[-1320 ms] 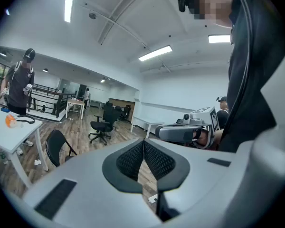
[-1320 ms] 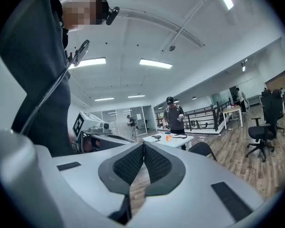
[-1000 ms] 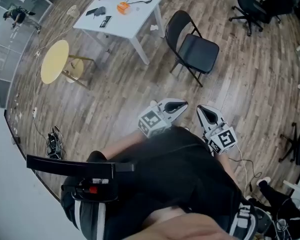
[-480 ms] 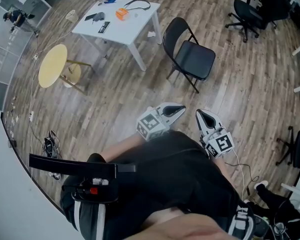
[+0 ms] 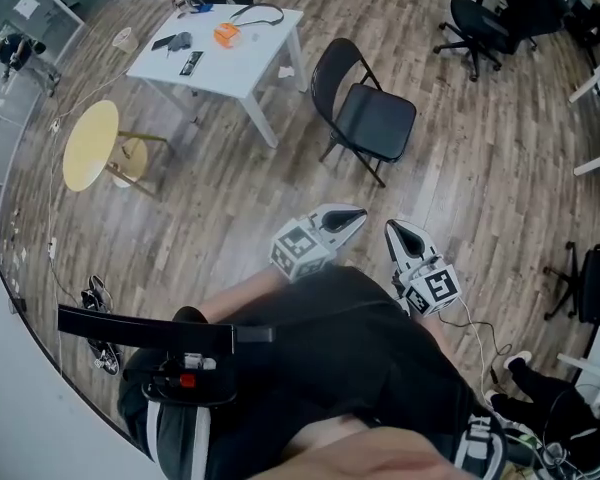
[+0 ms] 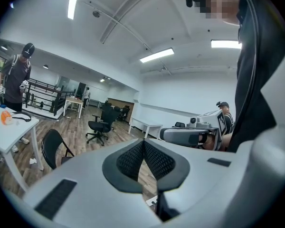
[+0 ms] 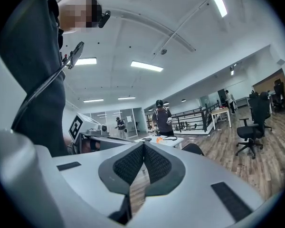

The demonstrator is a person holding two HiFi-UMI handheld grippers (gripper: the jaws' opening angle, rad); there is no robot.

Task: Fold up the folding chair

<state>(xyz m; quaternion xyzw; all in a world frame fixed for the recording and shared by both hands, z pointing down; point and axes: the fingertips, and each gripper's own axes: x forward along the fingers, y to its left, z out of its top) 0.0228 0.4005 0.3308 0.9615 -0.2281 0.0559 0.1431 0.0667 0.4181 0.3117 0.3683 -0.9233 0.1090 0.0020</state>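
One black folding chair (image 5: 365,118) stands fully opened on the wooden floor (image 5: 230,208), well ahead of both sets of fingertips and touched by neither. Its seat is down and its backrest is on the side toward the white table (image 5: 242,63), which lies beyond the fingertips and to their left. The left gripper (image 5: 357,211) and the right gripper (image 5: 392,229) are carried side by side, close to the person's body, and are pointed roughly toward the chair. Both pairs of fingers are pressed together with nothing between them, as each gripper view shows. This is judged to be a carrying posture for the approach: no grasp is possible at this range, so the jaws are kept closed and tucked in. The fold is not yet begun. An opening of the jaws would be needed before the seat edge or backrest could be taken. A round yellow table (image 5: 88,146) and an office chair (image 5: 475,23) stand farther off and are judged not to be in the way.
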